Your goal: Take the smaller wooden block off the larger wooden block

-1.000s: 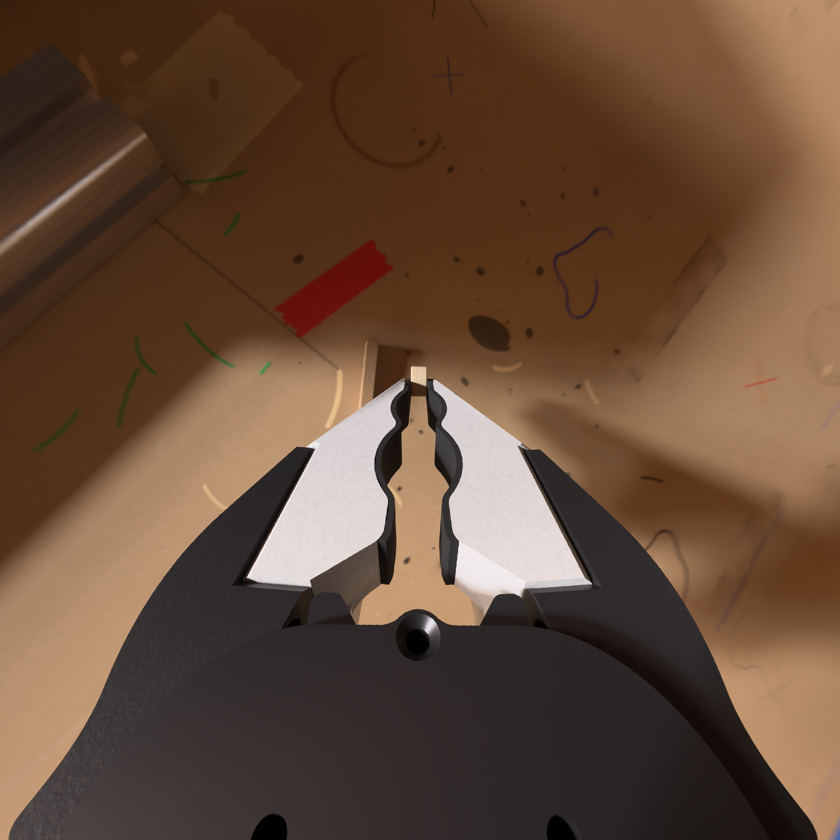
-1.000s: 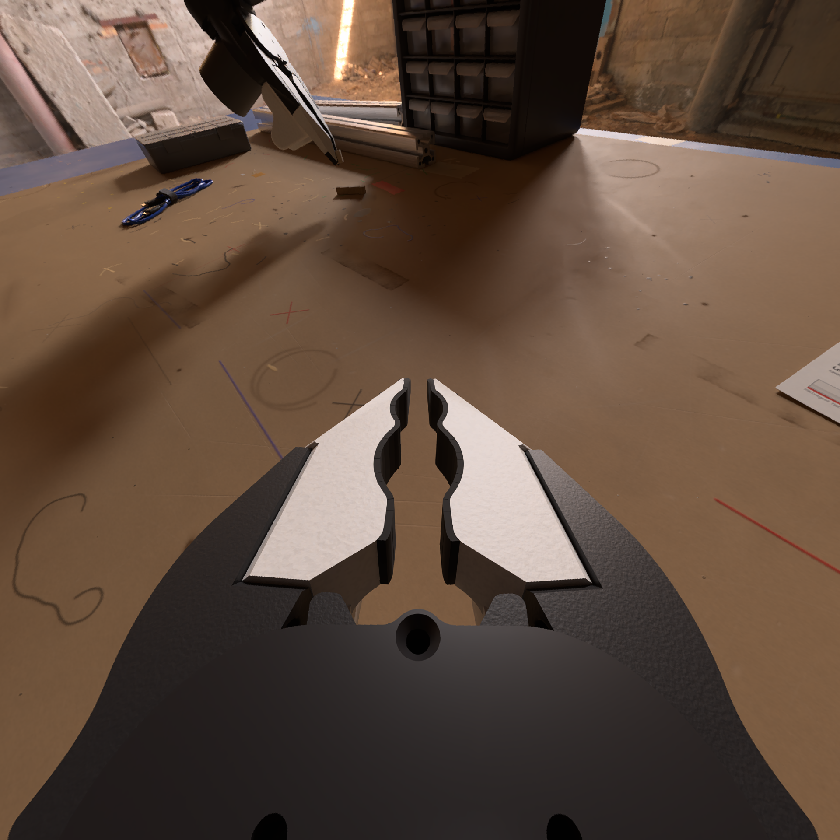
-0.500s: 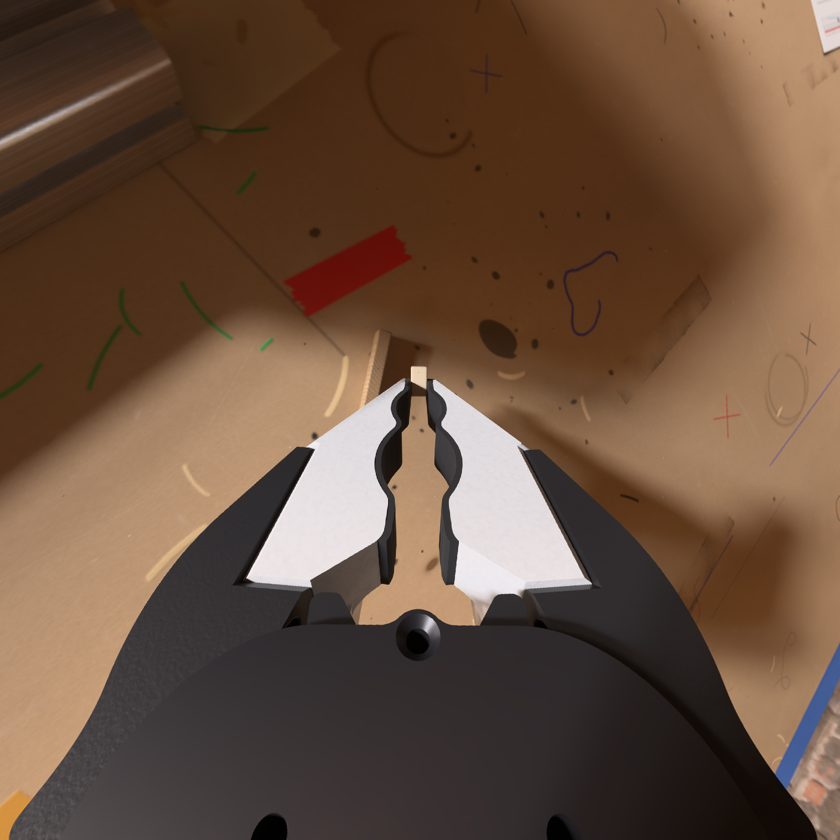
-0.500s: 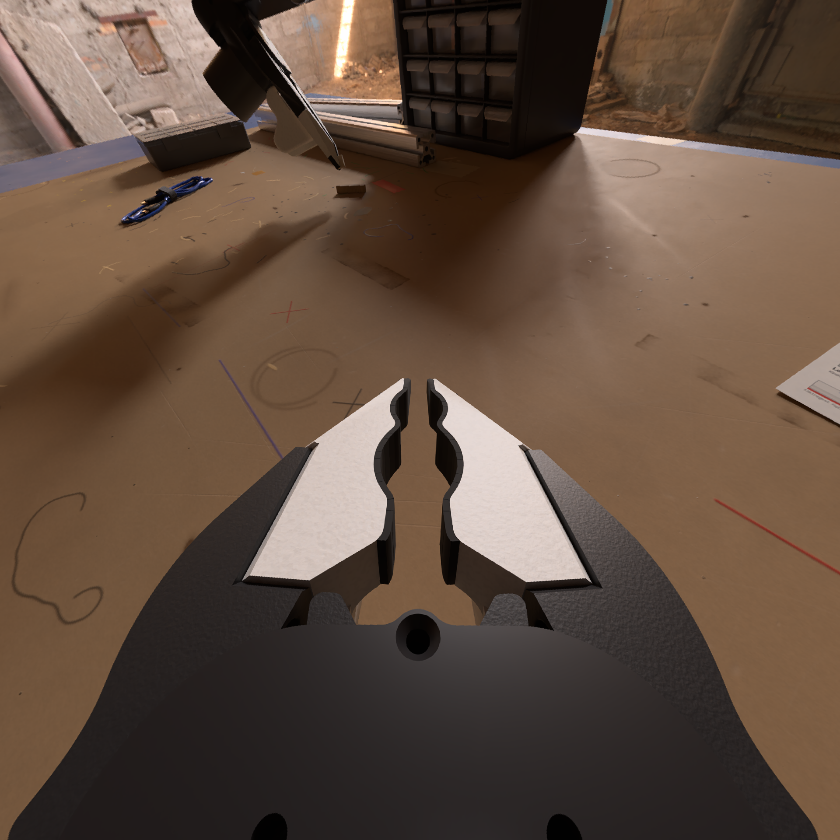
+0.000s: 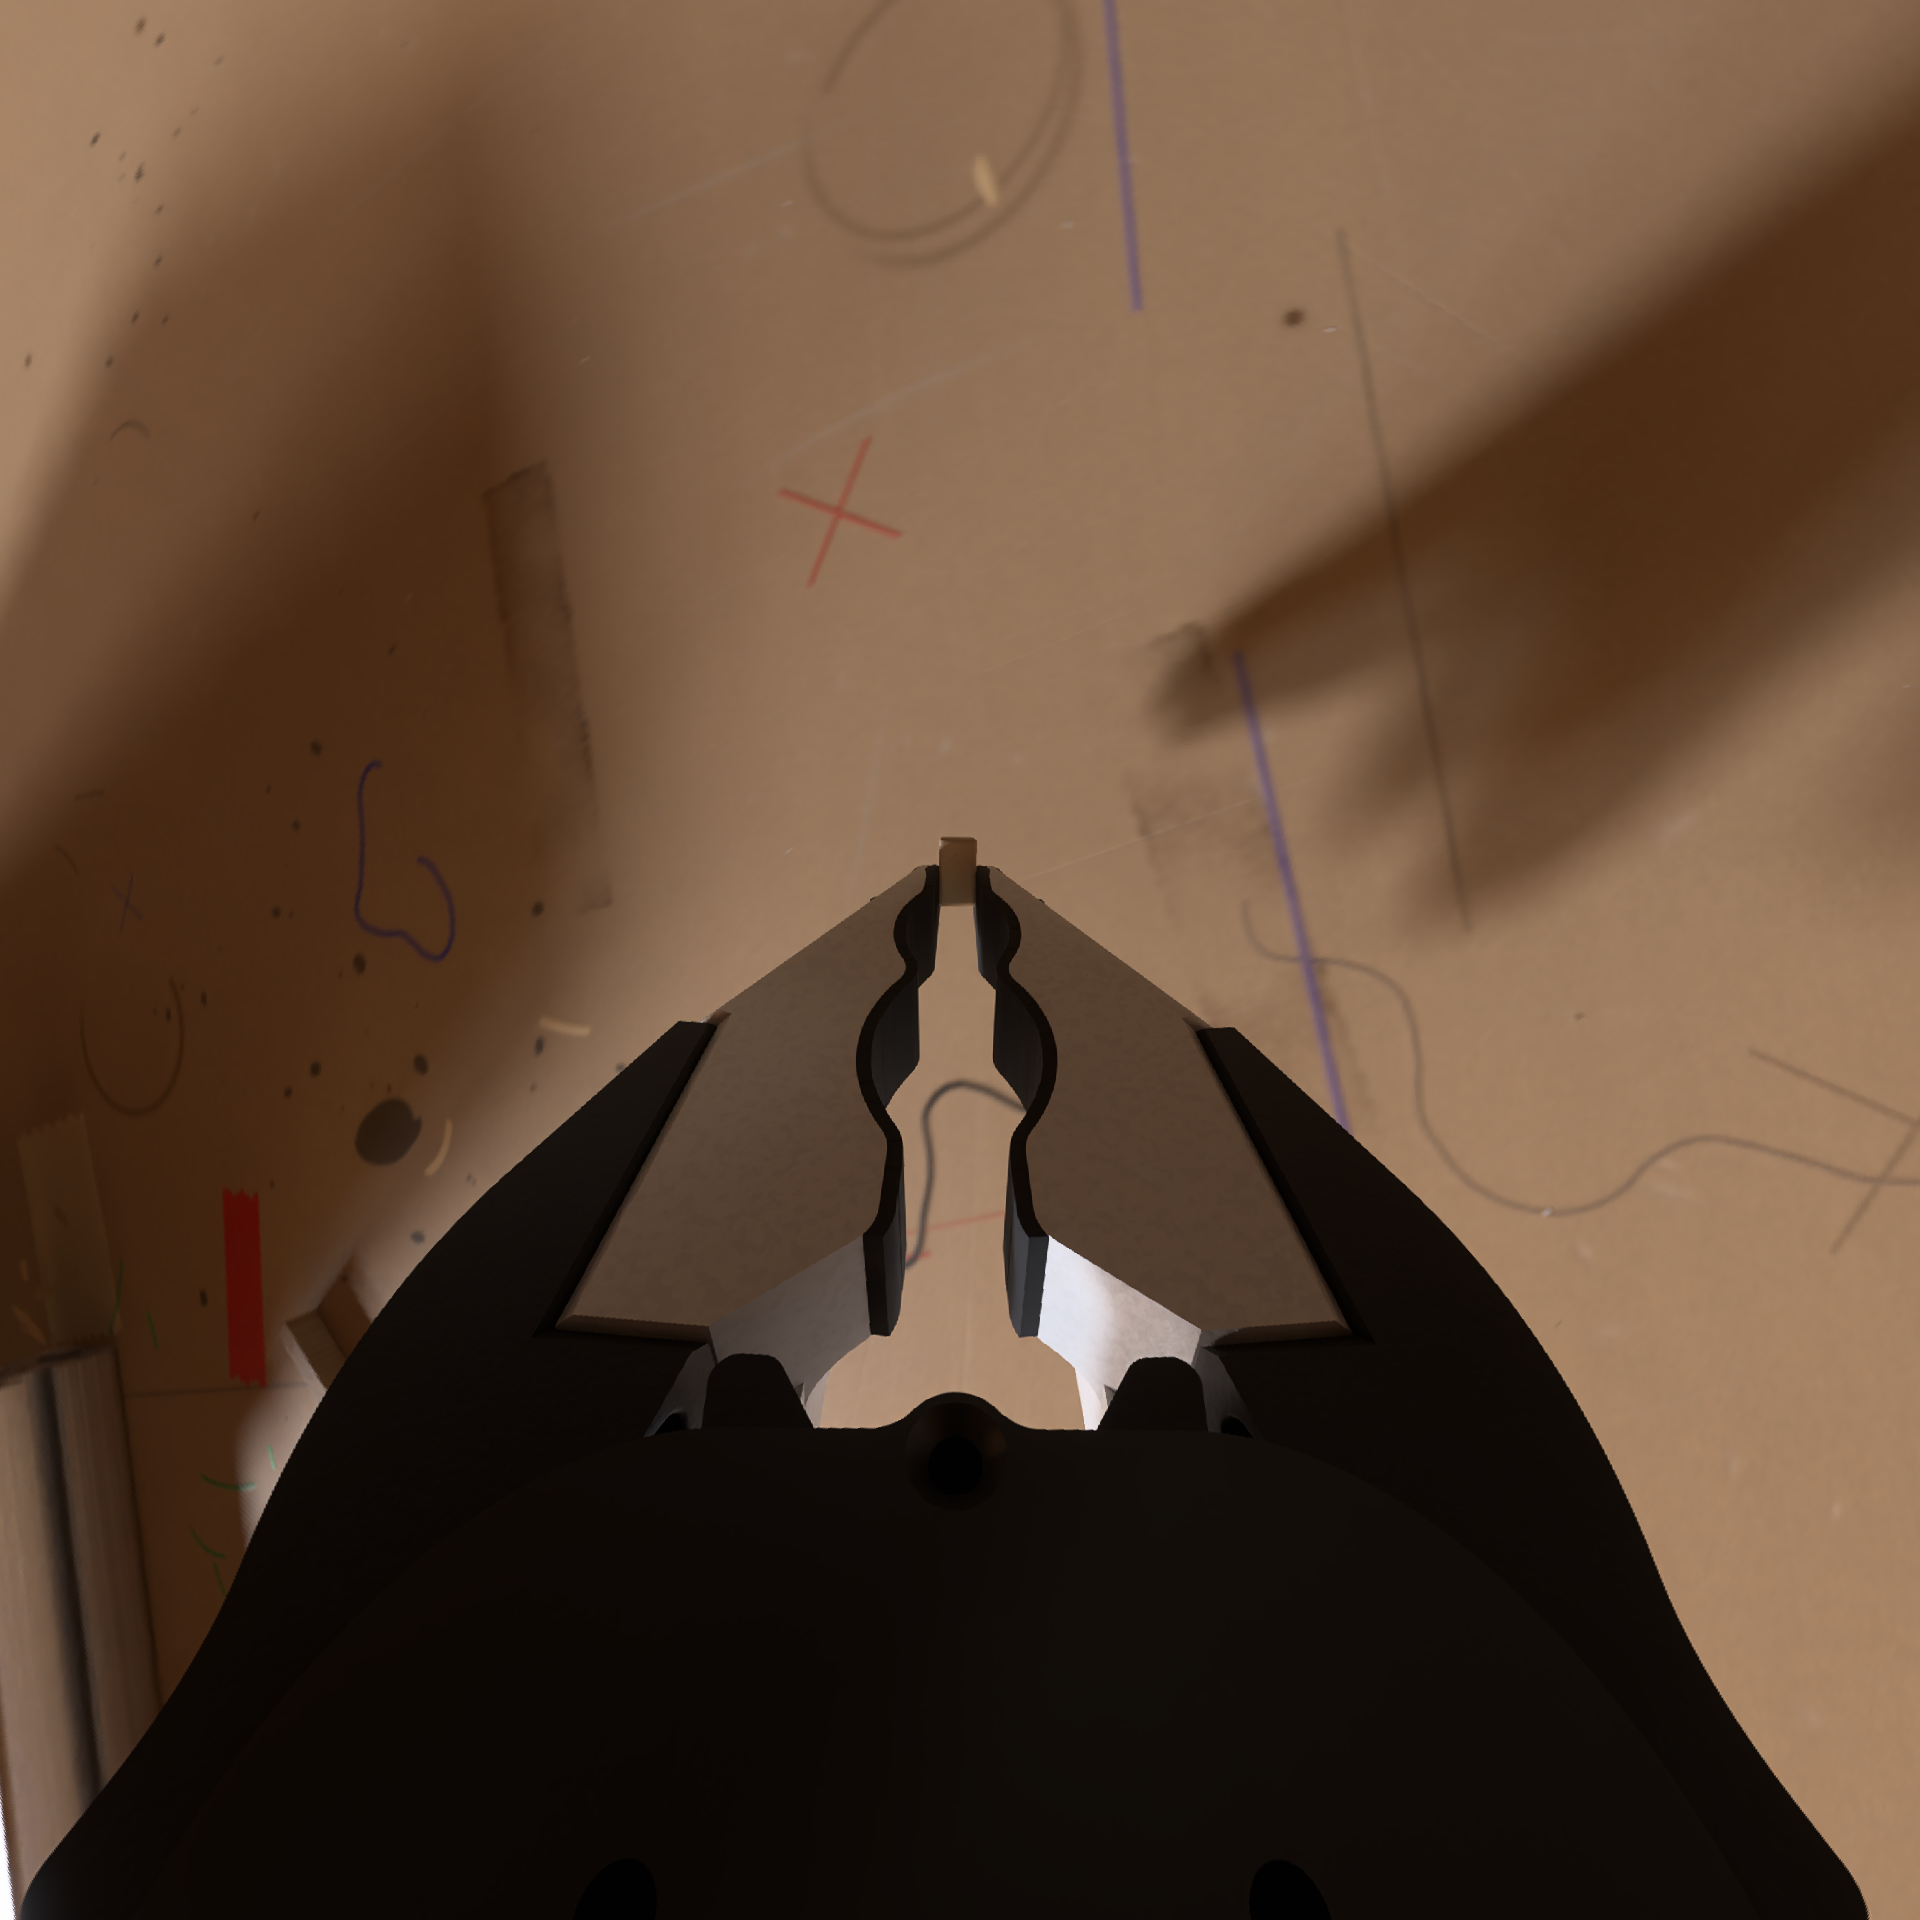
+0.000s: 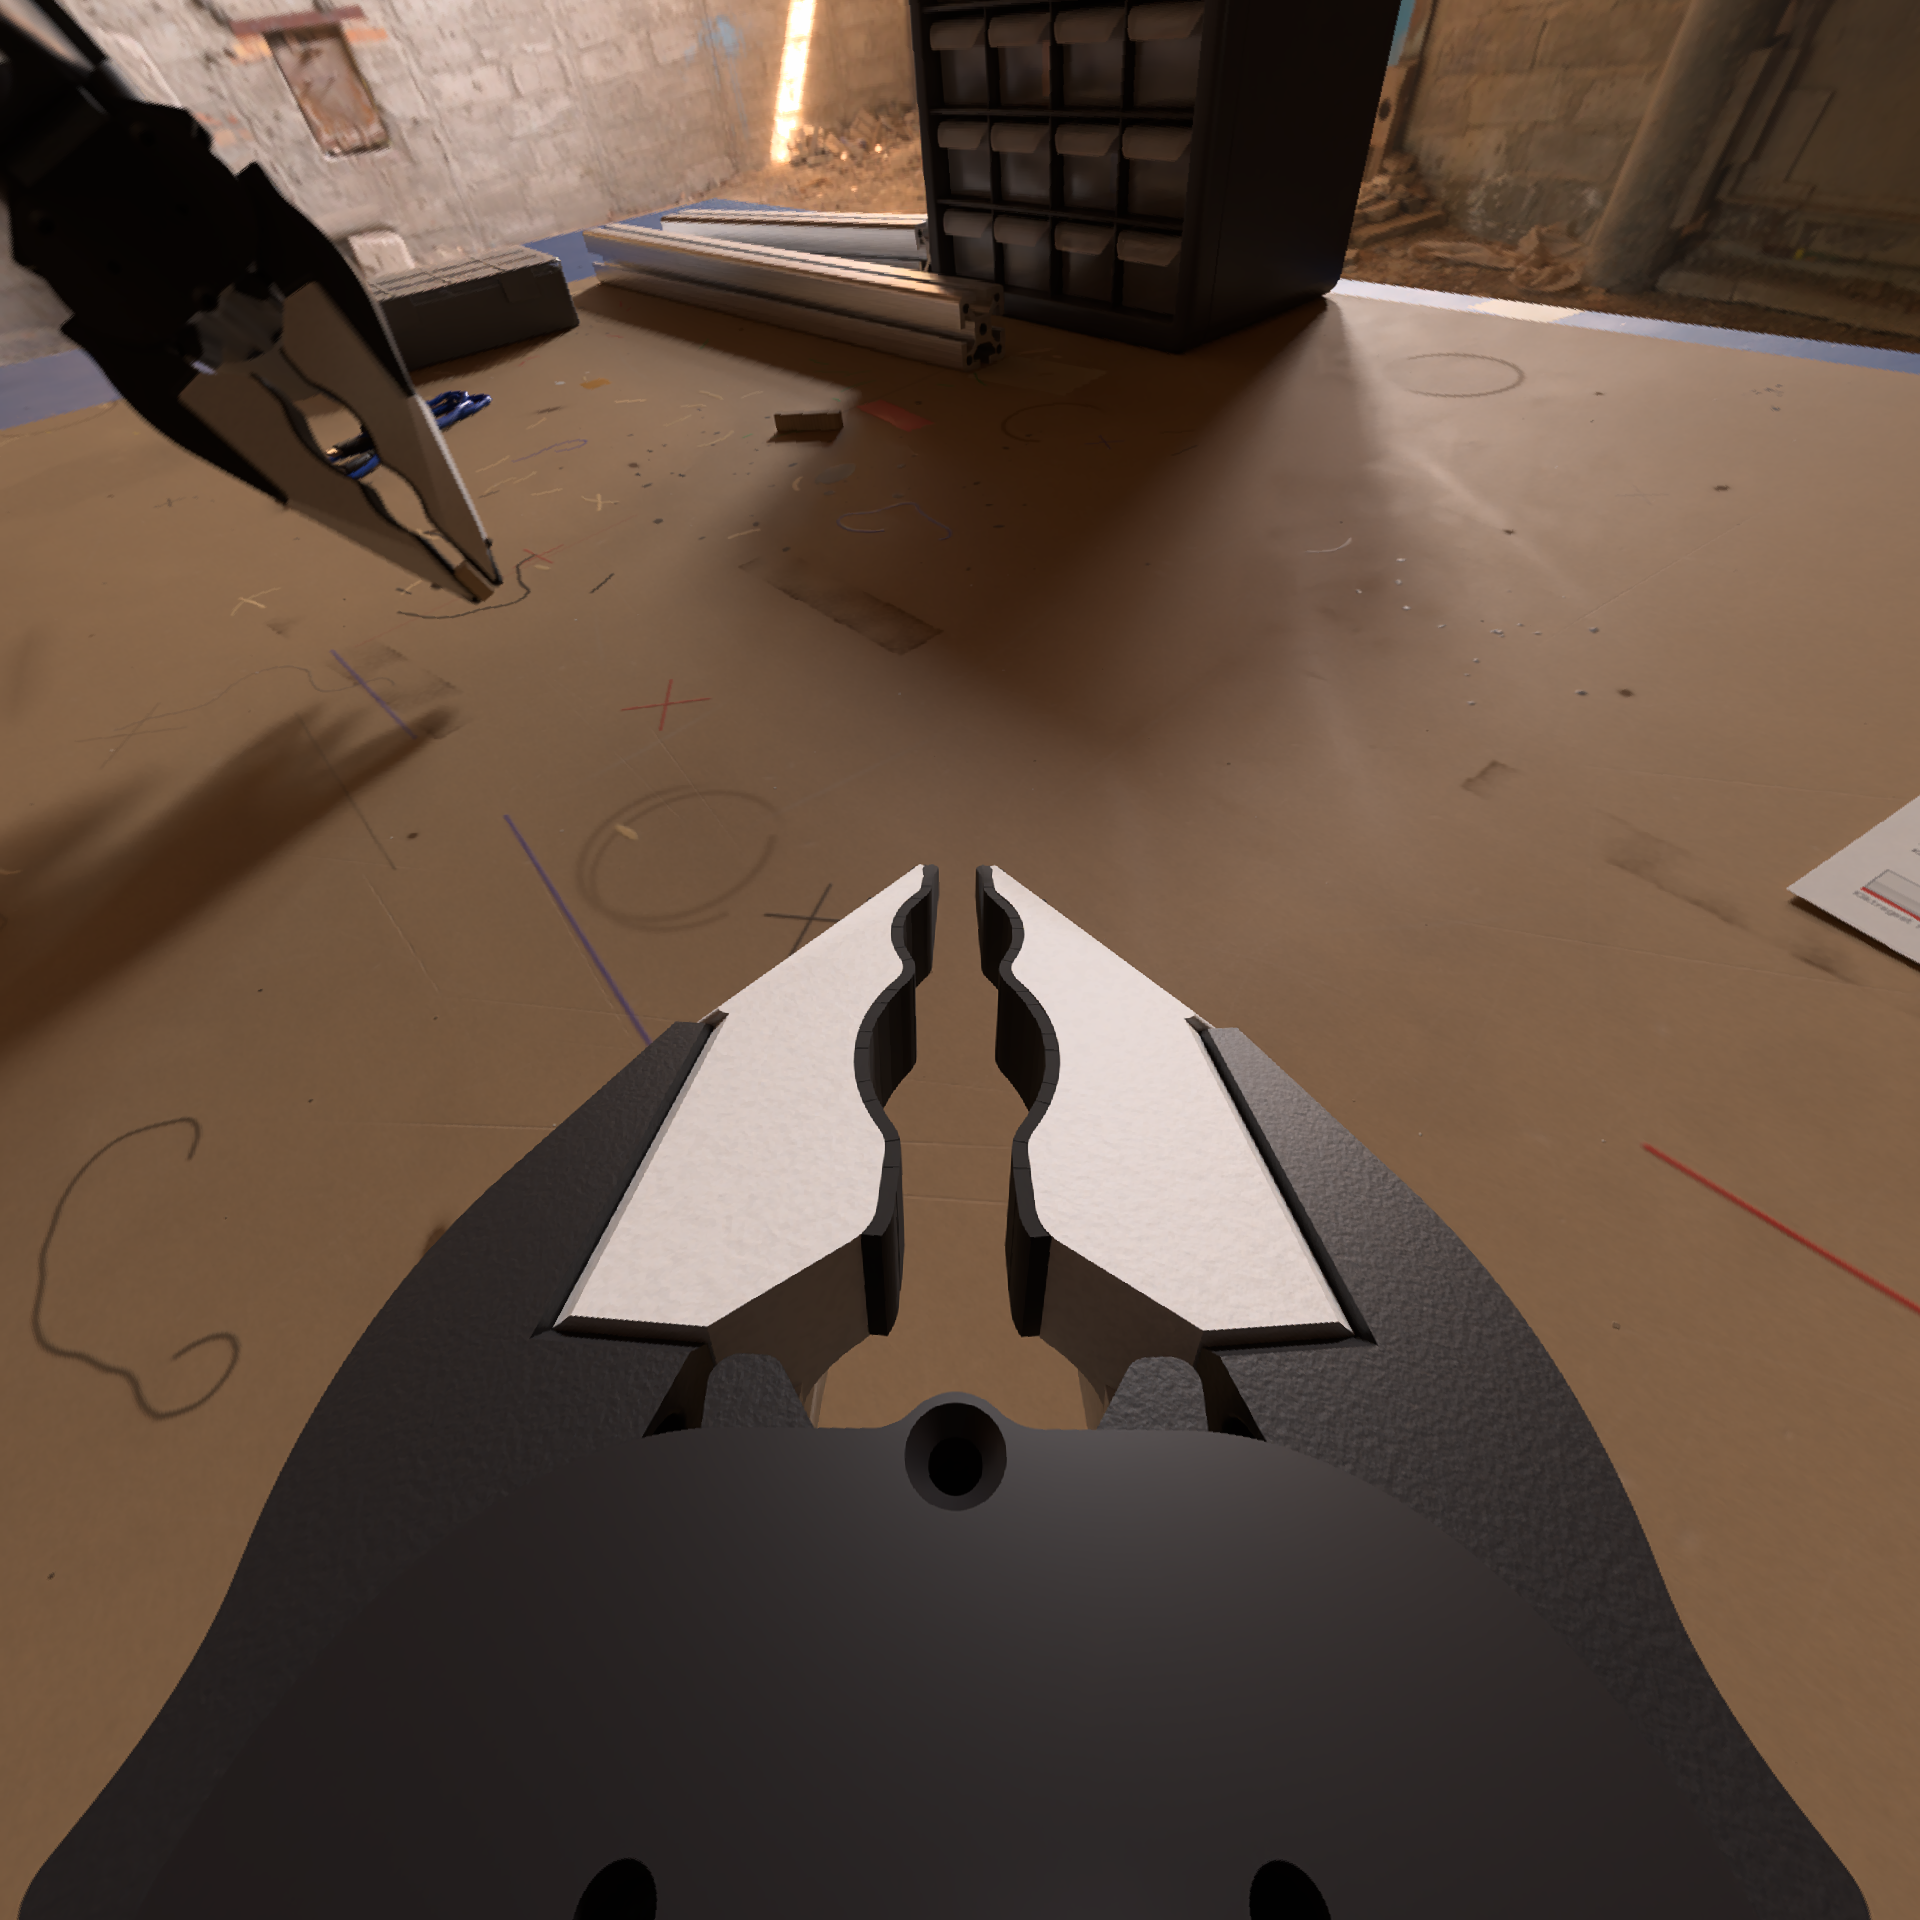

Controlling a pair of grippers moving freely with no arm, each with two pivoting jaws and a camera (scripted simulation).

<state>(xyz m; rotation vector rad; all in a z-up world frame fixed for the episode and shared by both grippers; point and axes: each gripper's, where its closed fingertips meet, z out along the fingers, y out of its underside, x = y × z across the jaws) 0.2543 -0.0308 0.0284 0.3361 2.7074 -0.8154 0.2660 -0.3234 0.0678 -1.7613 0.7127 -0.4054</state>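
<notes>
Warm, low light slants in from a bright gap in the far wall (image 6: 795, 83), well ahead of the right gripper's fingers (image 6: 1143, 1122), which catch it pale and clean. The bench (image 6: 1351, 623) shines with soft glare ahead and to their right; a broad shadow spreads from the dark drawer cabinet (image 6: 1132, 156). The left gripper's fingers (image 5: 790, 1132) sit in shade, dull brown, their body near black. Long blurred shadows cross the bench (image 5: 1039, 644) on both sides of them. Straight lines bow toward the picture edges.
</notes>
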